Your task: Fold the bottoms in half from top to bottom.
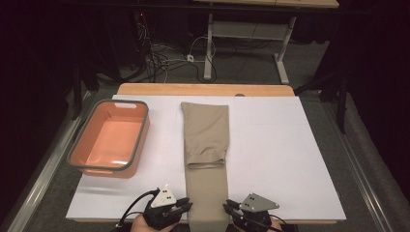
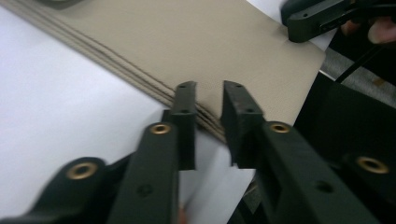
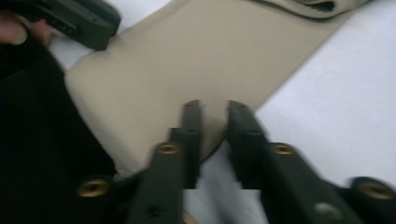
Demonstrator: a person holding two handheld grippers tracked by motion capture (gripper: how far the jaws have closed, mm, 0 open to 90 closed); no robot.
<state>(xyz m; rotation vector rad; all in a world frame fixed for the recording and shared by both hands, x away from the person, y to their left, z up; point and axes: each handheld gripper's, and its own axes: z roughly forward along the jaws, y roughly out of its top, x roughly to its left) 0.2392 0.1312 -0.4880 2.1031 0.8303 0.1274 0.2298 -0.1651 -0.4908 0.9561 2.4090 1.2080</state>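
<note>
While nearly together, both grippers' fingers [image 2: 186, 105] pinch the folded trousers' [image 1: 205, 130] edges.

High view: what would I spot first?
Probably the long tan trousers, folded down the middle of the white table. At the near end, the left gripper and right gripper pinch their two edges. An orange tub sits at the left.

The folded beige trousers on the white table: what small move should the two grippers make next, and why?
Probably lift the near end of the folded beige trousers and carry it away from the person, over the far part. The left gripper and right gripper pinch its two near edges, and that end hangs over the white table edge.
</note>
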